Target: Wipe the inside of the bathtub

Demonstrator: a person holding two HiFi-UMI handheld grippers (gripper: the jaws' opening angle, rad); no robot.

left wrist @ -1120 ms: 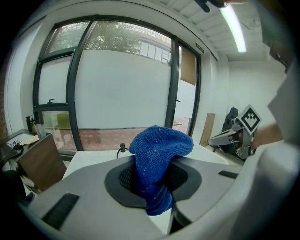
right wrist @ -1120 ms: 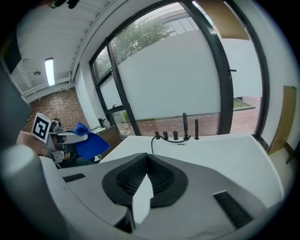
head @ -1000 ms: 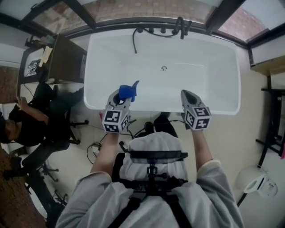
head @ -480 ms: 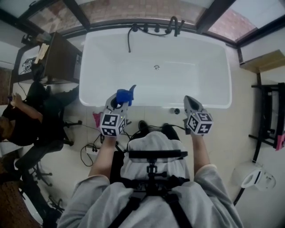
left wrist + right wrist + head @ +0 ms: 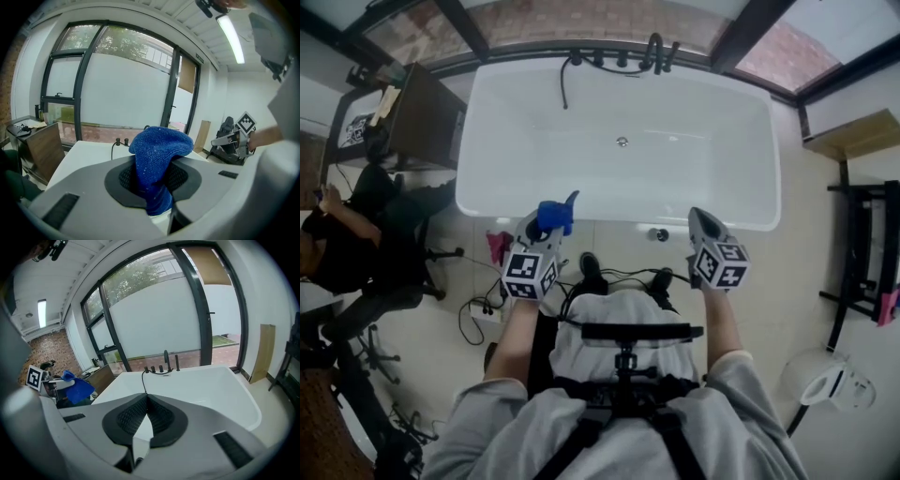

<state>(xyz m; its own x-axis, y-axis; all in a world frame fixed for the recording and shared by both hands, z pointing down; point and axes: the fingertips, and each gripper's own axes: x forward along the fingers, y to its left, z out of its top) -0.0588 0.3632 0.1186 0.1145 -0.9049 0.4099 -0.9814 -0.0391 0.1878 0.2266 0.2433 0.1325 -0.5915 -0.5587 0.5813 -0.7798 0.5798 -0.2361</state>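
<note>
The white bathtub (image 5: 675, 217) lies ahead of me, its inside bare, with a drain (image 5: 622, 142) in the floor. My left gripper (image 5: 548, 220) is shut on a blue cloth (image 5: 554, 214) and hovers at the tub's near rim on the left. In the left gripper view the cloth (image 5: 157, 164) bulges up from between the jaws. My right gripper (image 5: 698, 217) sits shut with nothing in it, just short of the near rim on the right. The right gripper view has the tub (image 5: 211, 390) ahead and the cloth (image 5: 79, 389) off to the left.
Black taps and a hose (image 5: 652, 52) stand at the tub's far edge. A wooden cabinet (image 5: 417, 117) and a seated person (image 5: 342, 234) are at the left. Cables (image 5: 609, 277) and a pink item (image 5: 497, 246) lie on the floor by my feet. A black rack (image 5: 862, 244) stands right.
Both grippers have drawn back from over the tub's rim toward the floor in front of it. The tub now sits farther off. The cloth stays in the left gripper.
</note>
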